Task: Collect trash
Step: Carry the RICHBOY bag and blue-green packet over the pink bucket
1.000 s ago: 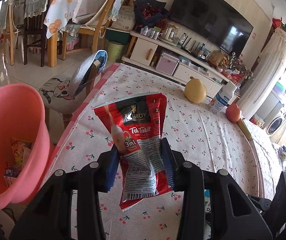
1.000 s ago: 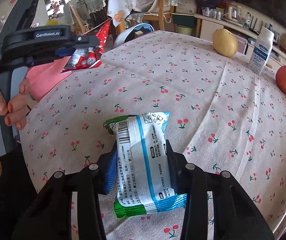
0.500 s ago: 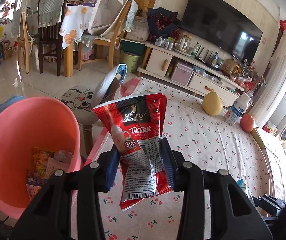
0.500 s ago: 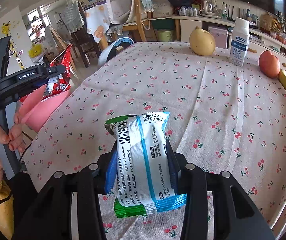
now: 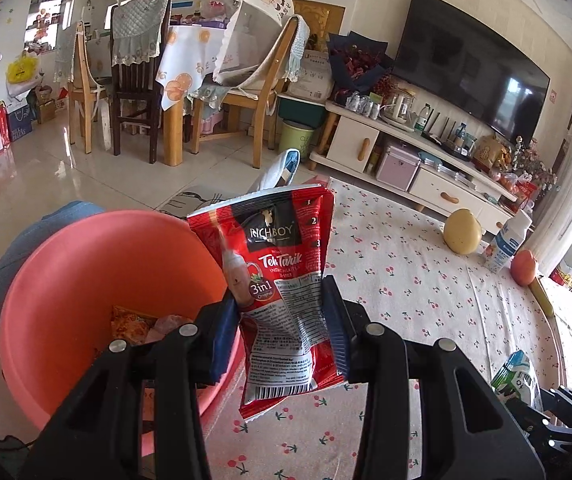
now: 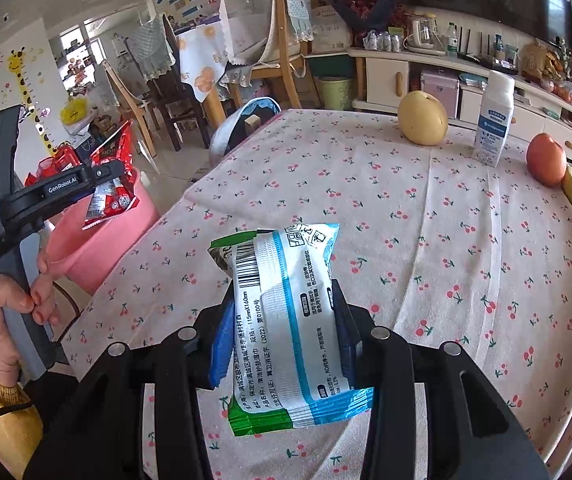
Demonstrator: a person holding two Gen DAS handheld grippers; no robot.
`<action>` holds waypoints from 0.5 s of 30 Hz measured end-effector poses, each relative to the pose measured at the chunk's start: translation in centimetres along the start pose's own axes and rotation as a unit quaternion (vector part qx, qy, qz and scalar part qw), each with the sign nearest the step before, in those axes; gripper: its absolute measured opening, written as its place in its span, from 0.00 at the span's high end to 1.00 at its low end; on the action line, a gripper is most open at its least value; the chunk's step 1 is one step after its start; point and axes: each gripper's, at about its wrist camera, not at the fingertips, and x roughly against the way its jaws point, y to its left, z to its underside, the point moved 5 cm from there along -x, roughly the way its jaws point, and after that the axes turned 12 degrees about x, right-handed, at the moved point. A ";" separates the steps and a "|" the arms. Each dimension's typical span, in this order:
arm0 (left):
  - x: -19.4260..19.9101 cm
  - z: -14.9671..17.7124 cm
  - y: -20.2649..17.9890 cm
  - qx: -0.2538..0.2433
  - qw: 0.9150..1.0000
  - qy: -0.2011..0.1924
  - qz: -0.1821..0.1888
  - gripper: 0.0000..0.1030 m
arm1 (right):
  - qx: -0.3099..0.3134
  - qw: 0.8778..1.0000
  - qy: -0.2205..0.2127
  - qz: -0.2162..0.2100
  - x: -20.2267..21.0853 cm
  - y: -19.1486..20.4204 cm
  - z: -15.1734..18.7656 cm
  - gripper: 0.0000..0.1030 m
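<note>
Here red sachet overhangs pink bin's rim.

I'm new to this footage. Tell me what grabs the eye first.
The red Teh Tarik sachet, clamped in the left tongs beside the pink bin. Then the blue-and-white wet-wipes pack in the right tongs, above the cherry-print tablecloth.

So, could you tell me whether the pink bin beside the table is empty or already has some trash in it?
Not empty. The left wrist view shows crumpled wrappers lying at the bottom of the pink bin; how full it is cannot be told.
</note>
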 end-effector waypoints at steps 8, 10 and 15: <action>0.5 -0.8 1.8 0.015 1.000 -0.012 -0.013 0.59 | 0.026 0.999 -0.019 -0.008 -0.7 2.5 -3.4 0.57; 0.6 -1.1 2.4 0.017 1.000 -0.016 -0.020 0.59 | 0.033 0.999 -0.026 -0.009 -1.0 3.4 -4.3 0.57; 0.9 -1.8 4.3 0.030 0.999 -0.023 -0.033 0.59 | 0.044 0.998 -0.039 -0.023 -1.7 5.4 -6.6 0.57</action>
